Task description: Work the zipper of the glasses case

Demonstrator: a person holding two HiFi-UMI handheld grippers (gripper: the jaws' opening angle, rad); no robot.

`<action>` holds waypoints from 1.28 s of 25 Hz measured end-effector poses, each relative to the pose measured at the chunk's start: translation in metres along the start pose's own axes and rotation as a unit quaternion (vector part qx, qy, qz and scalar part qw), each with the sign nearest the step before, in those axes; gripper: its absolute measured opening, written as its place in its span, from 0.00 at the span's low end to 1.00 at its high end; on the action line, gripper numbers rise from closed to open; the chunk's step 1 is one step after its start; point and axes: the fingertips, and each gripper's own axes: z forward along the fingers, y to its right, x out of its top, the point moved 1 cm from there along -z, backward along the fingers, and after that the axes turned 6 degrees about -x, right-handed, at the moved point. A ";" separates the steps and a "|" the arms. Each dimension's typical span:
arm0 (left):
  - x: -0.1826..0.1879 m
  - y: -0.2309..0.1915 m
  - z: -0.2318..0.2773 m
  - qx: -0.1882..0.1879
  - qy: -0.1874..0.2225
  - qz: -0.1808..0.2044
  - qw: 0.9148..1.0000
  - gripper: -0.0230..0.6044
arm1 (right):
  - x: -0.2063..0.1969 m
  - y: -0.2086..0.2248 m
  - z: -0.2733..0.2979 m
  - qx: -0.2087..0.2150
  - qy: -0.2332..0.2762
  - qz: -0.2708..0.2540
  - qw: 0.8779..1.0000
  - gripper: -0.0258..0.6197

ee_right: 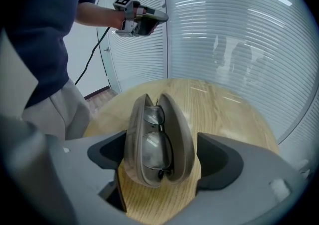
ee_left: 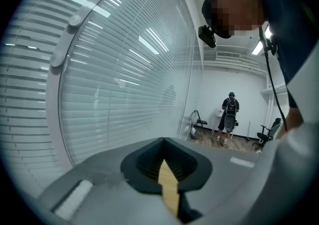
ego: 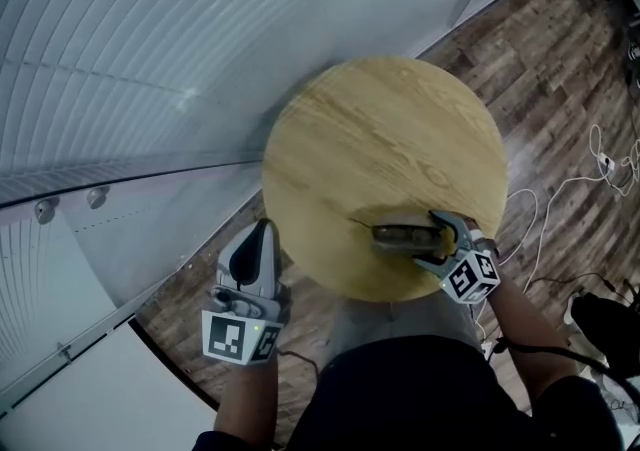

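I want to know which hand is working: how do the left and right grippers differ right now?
The left gripper has its jaws shut on nothing. The right gripper has them wide open around the open glasses case, without pressing it. The left gripper is held off the round table, and the right gripper is over it. Both carry marker cubes.

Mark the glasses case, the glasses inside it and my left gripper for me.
glasses case (ee_right: 132, 144): right gripper view, on its left shell.
glasses (ee_right: 155, 150): right gripper view, on the nearer lens.
left gripper (ego: 263, 229): head view, at its closed tips.
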 end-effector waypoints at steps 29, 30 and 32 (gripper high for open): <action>0.002 0.035 -0.020 -0.004 -0.011 -0.024 1.000 0.04 | 0.003 0.008 0.024 0.086 -0.050 0.030 0.995 0.51; 0.003 0.036 -0.020 -0.003 -0.012 -0.023 1.000 0.04 | 0.003 0.009 0.024 0.085 -0.048 0.030 0.995 0.50; 0.003 0.035 -0.024 -0.001 -0.011 -0.018 1.000 0.04 | 0.005 0.010 0.023 0.078 -0.044 0.034 0.995 0.48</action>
